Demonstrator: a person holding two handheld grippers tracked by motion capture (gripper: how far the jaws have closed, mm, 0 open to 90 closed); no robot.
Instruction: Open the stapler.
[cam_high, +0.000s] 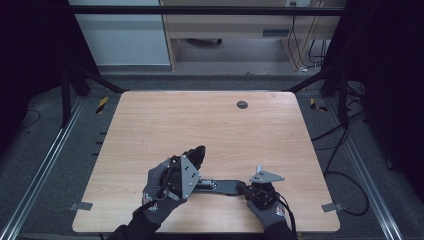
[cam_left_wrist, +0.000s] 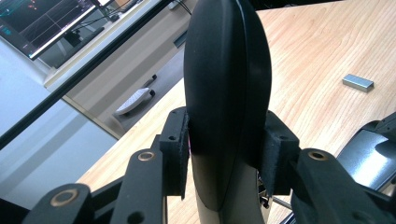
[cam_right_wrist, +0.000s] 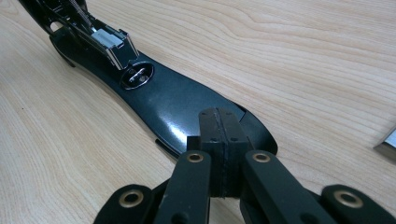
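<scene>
Pinning the black stapler (cam_high: 220, 186) at the near edge of the table (cam_high: 200, 115), you have its base flat on the wood and its cover (cam_left_wrist: 227, 88) swung up.

Your left gripper (cam_left_wrist: 229, 149) is clamped on the raised cover, a pad on each flank. The jaws stand at a middling width because the cover fills them. Your right gripper (cam_right_wrist: 219, 135) has its jaws fully together with nothing between them, and the joined tips rest on the plain rounded end of the base (cam_right_wrist: 187, 112).

The base's long axis runs left to right along the near side of the table. The end with the metal fittings and the silver magazine (cam_right_wrist: 112, 44) is at the left, by your left hand. The rounded end is at the right, under the right gripper. From the left end, the cover points up and away toward the far side.

A small silver block, probably a staple strip (cam_left_wrist: 357, 82), lies on the wood just right of the stapler, apart from it.

The step looks like opening the stapler for loading. To do it well:
- Press straight down with the right tips so the base cannot slide or tip.
- Move the cover only about its hinge, without twisting it sideways.
- Grip the cover where it is widest, since the smooth shell could slip from the pads.
</scene>
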